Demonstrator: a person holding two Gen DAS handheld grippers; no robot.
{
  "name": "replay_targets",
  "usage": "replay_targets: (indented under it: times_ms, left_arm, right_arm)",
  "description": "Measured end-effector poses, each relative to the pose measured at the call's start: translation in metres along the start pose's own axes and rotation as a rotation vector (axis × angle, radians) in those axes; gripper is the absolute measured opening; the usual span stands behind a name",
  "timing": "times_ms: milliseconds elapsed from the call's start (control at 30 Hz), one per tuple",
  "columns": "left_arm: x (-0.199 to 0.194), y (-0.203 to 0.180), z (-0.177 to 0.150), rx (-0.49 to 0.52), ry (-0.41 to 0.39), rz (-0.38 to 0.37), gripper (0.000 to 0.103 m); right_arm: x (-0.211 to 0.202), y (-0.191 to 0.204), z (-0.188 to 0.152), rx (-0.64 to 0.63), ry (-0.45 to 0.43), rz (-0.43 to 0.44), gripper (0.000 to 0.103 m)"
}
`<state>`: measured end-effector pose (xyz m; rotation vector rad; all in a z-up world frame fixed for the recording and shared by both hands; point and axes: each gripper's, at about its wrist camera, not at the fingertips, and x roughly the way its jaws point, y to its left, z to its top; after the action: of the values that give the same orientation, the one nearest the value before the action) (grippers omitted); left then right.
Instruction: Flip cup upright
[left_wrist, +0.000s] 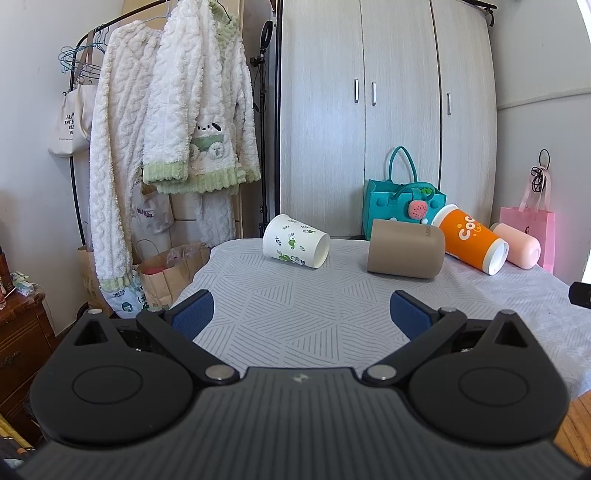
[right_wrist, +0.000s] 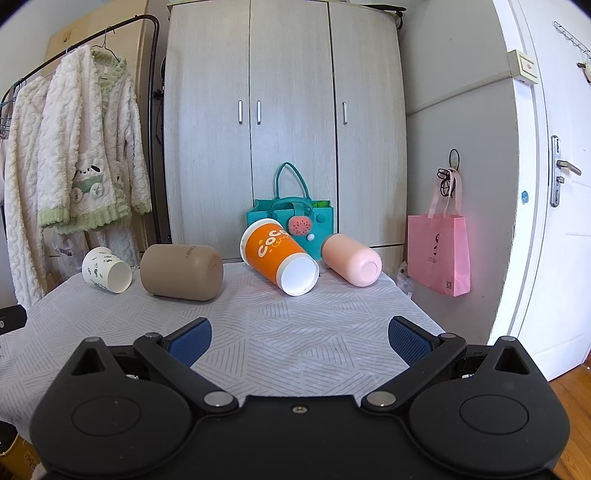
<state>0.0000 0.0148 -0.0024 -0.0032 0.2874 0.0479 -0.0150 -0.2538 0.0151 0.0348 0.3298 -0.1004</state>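
Observation:
Several cups lie on their sides along the far edge of the table (left_wrist: 295, 302): a white paper cup with green leaves (left_wrist: 295, 242) (right_wrist: 106, 270), a tan cup (left_wrist: 405, 248) (right_wrist: 181, 271), an orange cup (left_wrist: 471, 240) (right_wrist: 279, 254) and a pink cup (left_wrist: 517, 245) (right_wrist: 351, 264). My left gripper (left_wrist: 301, 314) is open and empty, well short of the white and tan cups. My right gripper (right_wrist: 299, 339) is open and empty, short of the orange cup.
A teal felt bag (right_wrist: 291, 218) stands behind the cups against a wardrobe (right_wrist: 284, 110). A pink bag (right_wrist: 439, 254) hangs on the right wall. A clothes rack with fleece pyjamas (left_wrist: 166, 129) stands left of the table, paper bags (left_wrist: 170, 273) below it.

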Motion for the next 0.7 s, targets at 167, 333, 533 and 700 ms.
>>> replay_targets:
  times_ms: [167,333,533,700]
  left_arm:
    - [-0.0006,0.0014,0.0002,-0.001,-0.001,0.0,0.103]
    - [-0.0018,0.0031,0.0001,-0.002,0.0,0.001,0.103]
    - [-0.0037,0.0038,-0.0013,-0.01,-0.004,-0.014,0.103]
    - [-0.0046,0.0019,-0.0012,-0.002,-0.005,-0.015,0.103]
  right_arm:
    - [-0.0001,-0.0002,-0.0002,-0.002,-0.001,0.001,0.103]
    - [-0.0012,0.0012,0.0001,-0.003,-0.001,0.001,0.103]
    - [-0.0014,0.0015,0.0001,-0.003,0.001,0.003,0.103]
    - [-0.0013,0.0016,-0.0001,-0.004,0.0,0.003,0.103]
